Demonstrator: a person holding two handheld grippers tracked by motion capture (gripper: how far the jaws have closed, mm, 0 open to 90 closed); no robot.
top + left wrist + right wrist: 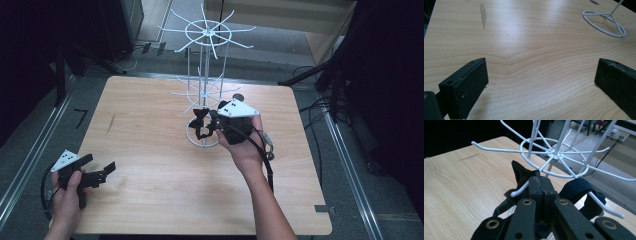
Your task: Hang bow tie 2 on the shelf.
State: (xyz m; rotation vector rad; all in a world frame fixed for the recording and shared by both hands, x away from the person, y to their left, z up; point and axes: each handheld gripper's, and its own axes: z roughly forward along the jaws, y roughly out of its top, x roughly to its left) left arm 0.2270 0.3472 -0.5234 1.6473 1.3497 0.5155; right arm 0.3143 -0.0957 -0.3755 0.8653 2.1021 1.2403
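Note:
A white wire rack with two tiers of hooks stands on a ring base at the back middle of the wooden table. My right gripper is at the lower tier, shut on a black bow-shaped cloth piece. In the right gripper view the shut jaws pinch the black cloth just under a hook. A dark band hangs around a hook to the right. My left gripper rests open at the table's near left, holding nothing.
The rack's ring base lies far ahead of the left gripper. A grey smear marks the tabletop. Black frames and cables surround the table, with metal floor rails on both sides.

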